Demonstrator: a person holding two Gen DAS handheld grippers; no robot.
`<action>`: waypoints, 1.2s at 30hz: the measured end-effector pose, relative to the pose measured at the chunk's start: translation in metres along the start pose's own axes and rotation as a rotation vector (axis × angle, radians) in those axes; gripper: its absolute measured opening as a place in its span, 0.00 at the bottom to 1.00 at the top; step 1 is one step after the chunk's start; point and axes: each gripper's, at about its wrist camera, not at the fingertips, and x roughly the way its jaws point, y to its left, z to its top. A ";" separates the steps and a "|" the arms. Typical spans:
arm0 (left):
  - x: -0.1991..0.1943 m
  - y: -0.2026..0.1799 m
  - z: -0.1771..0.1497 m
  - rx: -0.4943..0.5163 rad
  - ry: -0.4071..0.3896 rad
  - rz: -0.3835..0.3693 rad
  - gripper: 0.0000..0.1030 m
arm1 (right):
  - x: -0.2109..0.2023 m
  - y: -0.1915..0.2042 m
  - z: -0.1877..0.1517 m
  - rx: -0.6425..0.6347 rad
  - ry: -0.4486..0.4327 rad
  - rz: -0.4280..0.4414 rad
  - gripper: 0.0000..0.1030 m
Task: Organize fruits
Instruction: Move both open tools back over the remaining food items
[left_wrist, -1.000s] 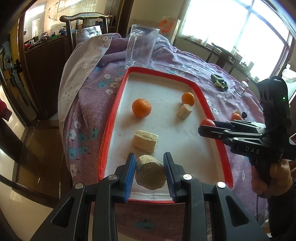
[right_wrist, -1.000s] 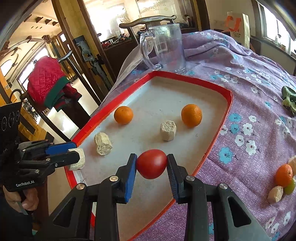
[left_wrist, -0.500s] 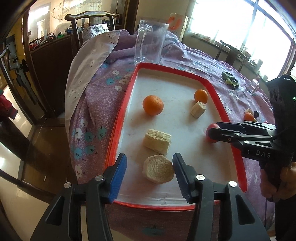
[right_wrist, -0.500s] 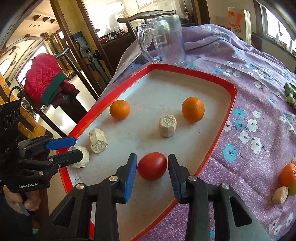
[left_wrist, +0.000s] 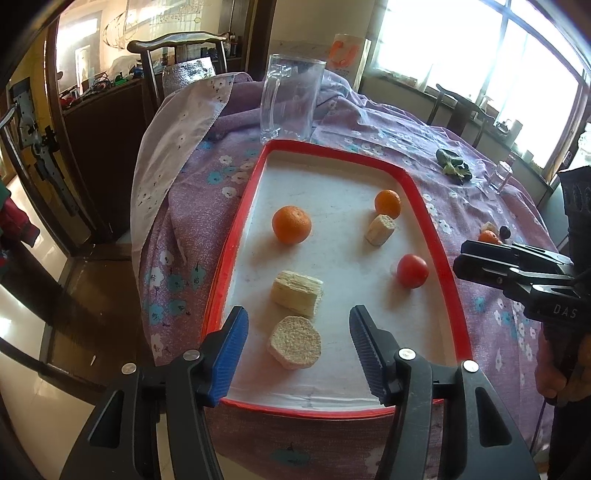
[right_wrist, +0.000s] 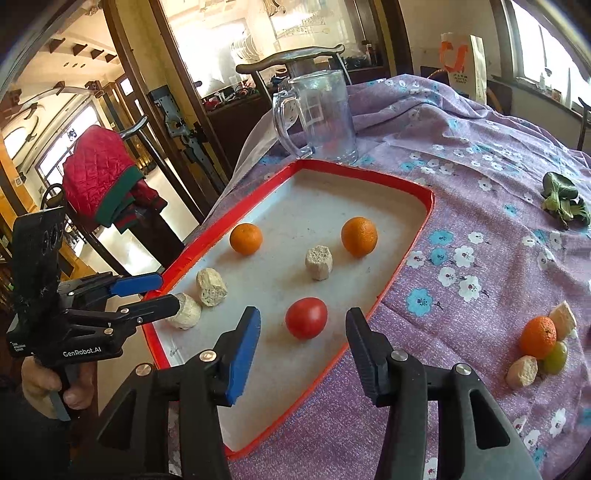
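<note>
So both tools are spread wide and holding nothing right now. The left gripper (left_wrist: 299, 343) sits over the near corner of the red-rimmed white tray (left_wrist: 236, 236), with the pale hexagonal corn-cob chunk (left_wrist: 294, 346) lying flat on the tray floor between its blue-padded fingers (left_wrist: 231, 345) but not touched by either one. The right gripper (right_wrist: 301, 341) is the same story: the round red tomato (right_wrist: 306, 318) rests on the tray in the gap, clear of both pads. Also on the tray are two oranges (right_wrist: 246, 239), another sits at (right_wrist: 359, 236), plus a blocky cob piece (right_wrist: 211, 287) and a smaller cob stub (right_wrist: 319, 257). A little pile is left out on the purple flowered tablecloth (right_wrist: 480, 206): a small orange (right_wrist: 538, 336), a green grape (right_wrist: 555, 352) and two pale chunks (right_wrist: 522, 371), all touching or nearly so. My guess is that pile comes next, and that's where it could get messy. The bits are packed tight, so wide fingers coming down on the orange could nudge the grape and send it rolling toward the table edge. The tomato looks round and smooth too, so a bump from a pad on the way out could roll it into the rim. The tall clear glass mug (right_wrist: 317, 118) stands right against the far rim of the tray, and a careless sweep could tip it.
</note>
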 end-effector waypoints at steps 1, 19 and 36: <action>-0.001 -0.001 0.001 0.004 -0.002 -0.004 0.55 | -0.003 -0.002 -0.002 0.006 -0.004 -0.001 0.48; -0.003 -0.051 0.011 0.090 -0.013 -0.085 0.55 | -0.061 -0.055 -0.039 0.093 -0.041 -0.097 0.48; 0.028 -0.143 0.024 0.261 0.013 -0.220 0.55 | -0.124 -0.136 -0.090 0.258 -0.090 -0.241 0.48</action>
